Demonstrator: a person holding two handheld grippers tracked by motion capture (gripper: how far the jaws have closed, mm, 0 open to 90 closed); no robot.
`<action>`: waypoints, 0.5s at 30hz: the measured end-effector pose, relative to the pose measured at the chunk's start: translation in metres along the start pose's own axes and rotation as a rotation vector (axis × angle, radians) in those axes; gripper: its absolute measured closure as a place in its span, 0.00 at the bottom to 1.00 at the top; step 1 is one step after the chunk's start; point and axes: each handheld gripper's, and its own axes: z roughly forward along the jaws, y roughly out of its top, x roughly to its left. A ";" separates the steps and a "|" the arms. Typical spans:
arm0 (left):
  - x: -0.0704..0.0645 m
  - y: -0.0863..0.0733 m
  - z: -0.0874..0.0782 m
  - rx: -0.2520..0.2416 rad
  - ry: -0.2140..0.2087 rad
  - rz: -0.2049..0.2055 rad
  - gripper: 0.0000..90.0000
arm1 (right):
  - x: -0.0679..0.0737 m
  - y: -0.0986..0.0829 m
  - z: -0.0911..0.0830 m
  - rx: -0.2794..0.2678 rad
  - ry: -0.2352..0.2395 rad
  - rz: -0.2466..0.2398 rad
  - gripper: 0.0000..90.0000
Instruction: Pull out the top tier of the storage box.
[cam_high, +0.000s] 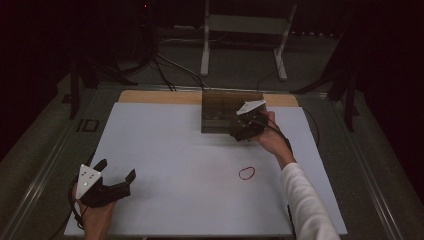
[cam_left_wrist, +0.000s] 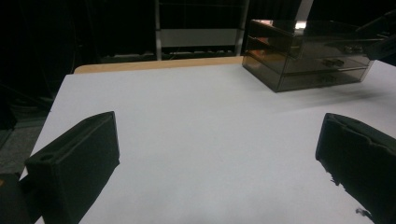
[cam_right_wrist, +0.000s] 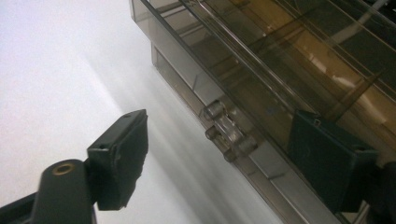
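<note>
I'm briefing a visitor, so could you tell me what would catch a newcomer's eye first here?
Probably the smoky clear drawer box at the white mat's far edge, with the right hand-held gripper open around a drawer knob. Then the red band lying alone near the right forearm.

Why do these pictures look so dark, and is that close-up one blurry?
High view: dim room, black surroundings, the white table the brightest thing. Right gripper view: the smoky drawer box is streaked and soft, tilted. Left gripper view: sharper, with glare on the box top.
</note>
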 end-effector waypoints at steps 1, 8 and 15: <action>0.000 0.000 0.000 0.000 0.001 -0.001 0.01 | 0.001 0.001 0.001 0.001 -0.005 -0.002 0.26; 0.001 0.000 -0.001 -0.005 0.001 -0.004 0.01 | 0.007 0.004 0.008 0.014 -0.056 -0.047 0.34; 0.001 0.000 0.000 -0.004 0.000 -0.003 0.01 | 0.004 0.003 0.003 0.015 -0.038 -0.047 0.48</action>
